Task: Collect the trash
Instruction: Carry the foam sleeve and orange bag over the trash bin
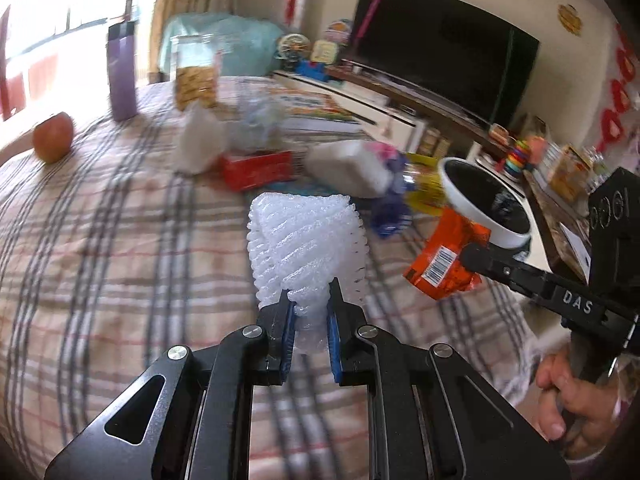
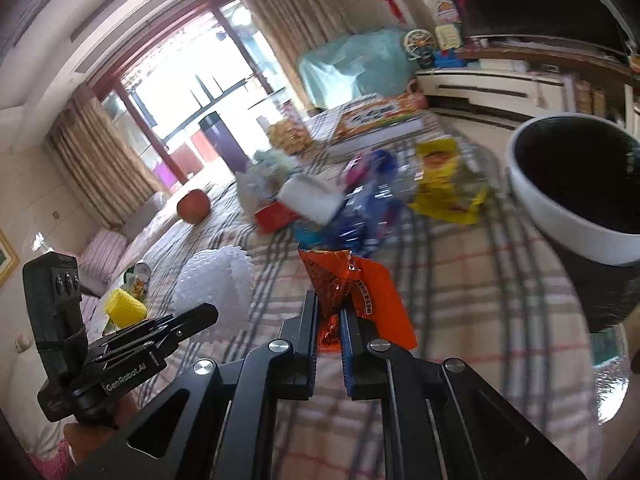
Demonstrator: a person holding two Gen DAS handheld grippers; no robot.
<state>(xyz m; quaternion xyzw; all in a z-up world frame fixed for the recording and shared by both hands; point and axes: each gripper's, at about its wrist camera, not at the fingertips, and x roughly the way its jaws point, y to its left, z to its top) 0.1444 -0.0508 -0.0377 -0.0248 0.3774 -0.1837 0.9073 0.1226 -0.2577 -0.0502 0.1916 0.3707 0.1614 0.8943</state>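
Covering the whole table is a plaid tablecloth (image 1: 100, 240), and I use it as the landmark for the places. Past its far edge the left wrist view shows a big dark television (image 1: 444, 48); the right wrist view catches only a corner of it. At the right edge of the cloth stands a white bin with a black liner (image 2: 568, 216), very large in the right wrist view and small in the left one. In the middle of the cloth lies a pile of mixed trash (image 2: 360, 200), blurred in both views. On the far left part of the cloth an apple (image 1: 53, 142) sits, with a purple bottle (image 1: 122, 76) behind it.

Above the near part of the cloth, the left gripper (image 1: 310, 304) is clamped on a white foam net (image 1: 308, 240) and holds it clear of the cloth. The right gripper (image 2: 329, 304) pinches an orange wrapper (image 2: 352, 284), also lifted, near the bin. Only the left wrist view shows a hand (image 1: 568, 392) around the right gripper's handle.
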